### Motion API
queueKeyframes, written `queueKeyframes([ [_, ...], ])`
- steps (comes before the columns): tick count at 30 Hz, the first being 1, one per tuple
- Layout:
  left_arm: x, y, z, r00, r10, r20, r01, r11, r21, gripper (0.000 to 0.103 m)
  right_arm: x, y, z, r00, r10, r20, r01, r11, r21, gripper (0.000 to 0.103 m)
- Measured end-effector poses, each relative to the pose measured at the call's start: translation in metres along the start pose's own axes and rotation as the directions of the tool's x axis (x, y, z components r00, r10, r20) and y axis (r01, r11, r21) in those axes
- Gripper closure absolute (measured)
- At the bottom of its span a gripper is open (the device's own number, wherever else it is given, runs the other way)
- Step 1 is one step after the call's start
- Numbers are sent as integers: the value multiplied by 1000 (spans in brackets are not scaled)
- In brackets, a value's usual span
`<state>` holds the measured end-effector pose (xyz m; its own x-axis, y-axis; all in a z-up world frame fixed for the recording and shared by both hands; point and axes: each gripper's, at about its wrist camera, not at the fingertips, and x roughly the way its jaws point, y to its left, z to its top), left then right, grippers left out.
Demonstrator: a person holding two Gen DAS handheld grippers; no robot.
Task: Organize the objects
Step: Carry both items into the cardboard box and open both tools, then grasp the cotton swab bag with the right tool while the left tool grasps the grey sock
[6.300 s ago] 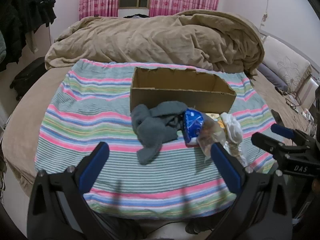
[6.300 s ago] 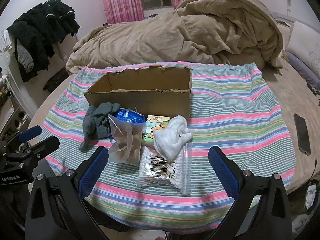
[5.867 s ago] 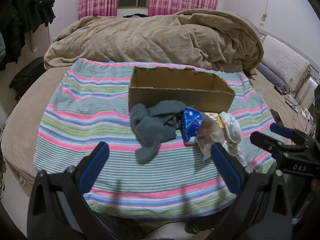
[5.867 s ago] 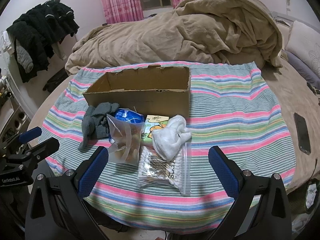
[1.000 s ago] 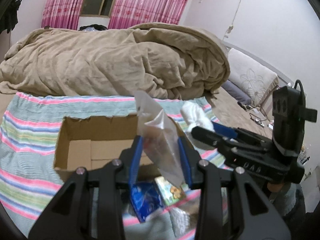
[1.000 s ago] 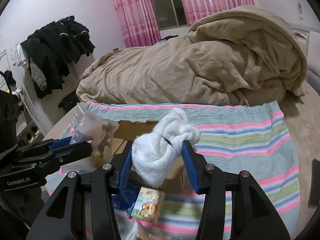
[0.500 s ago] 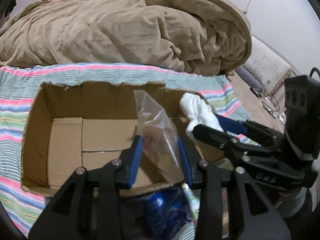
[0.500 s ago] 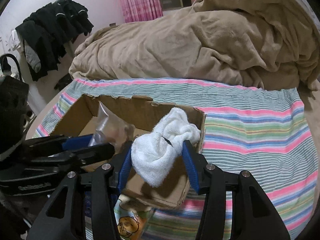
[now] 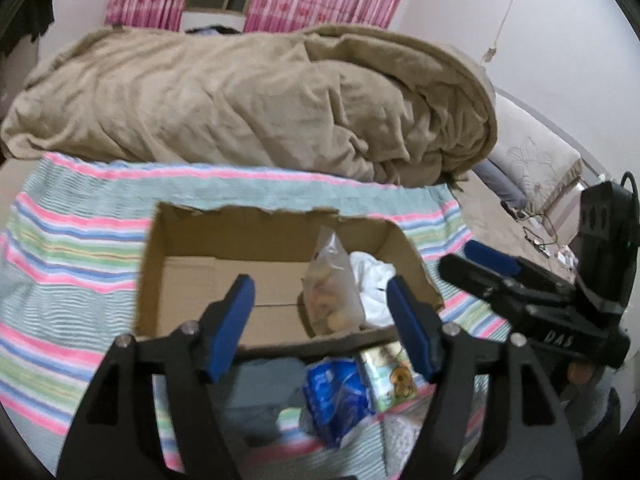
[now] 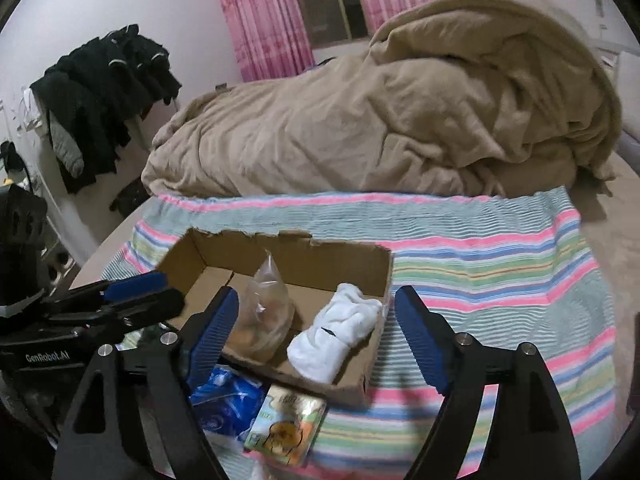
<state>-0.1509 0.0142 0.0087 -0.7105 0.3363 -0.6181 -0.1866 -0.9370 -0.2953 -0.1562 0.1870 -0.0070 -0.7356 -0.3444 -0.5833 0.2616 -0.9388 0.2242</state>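
Black clothes (image 10: 108, 92) at left, only in right-wrist view.

Rumpled tan duvet (image 9: 256, 100), pink curtains (image 10: 264, 16)

One cardboard box (image 10: 372, 276) holds two things: one clear bag of snacks (image 10: 266, 316) and one white sock bundle (image 10: 340, 332). Just in front of the box lie one blue packet (image 10: 224, 400), one cartoon-printed packet (image 10: 288, 428) and one grey cloth (image 9: 256, 396), possibly more beneath.
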Motion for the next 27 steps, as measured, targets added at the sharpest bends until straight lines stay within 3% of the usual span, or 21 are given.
queueKeyframes([
  [6,-48,-1,-15,998,45,41,-46,999,27,32,-38,11,-6,1000,-19,25,19,1000,4,20],
  [12,-81,0,-39,998,44,41,-44,999,15,32,-67,21,-20,999,-28,23,28,1000,9,20],
  [19,-79,2,-67,998,62,-12,-62,998,11,32,-79,29,-46,1000,-29,-6,29,1000,10,20],
  [27,-67,20,-98,992,103,-78,-105,994,-17,32,-62,23,-85,994,-54,-95,59,997,47,20],
])
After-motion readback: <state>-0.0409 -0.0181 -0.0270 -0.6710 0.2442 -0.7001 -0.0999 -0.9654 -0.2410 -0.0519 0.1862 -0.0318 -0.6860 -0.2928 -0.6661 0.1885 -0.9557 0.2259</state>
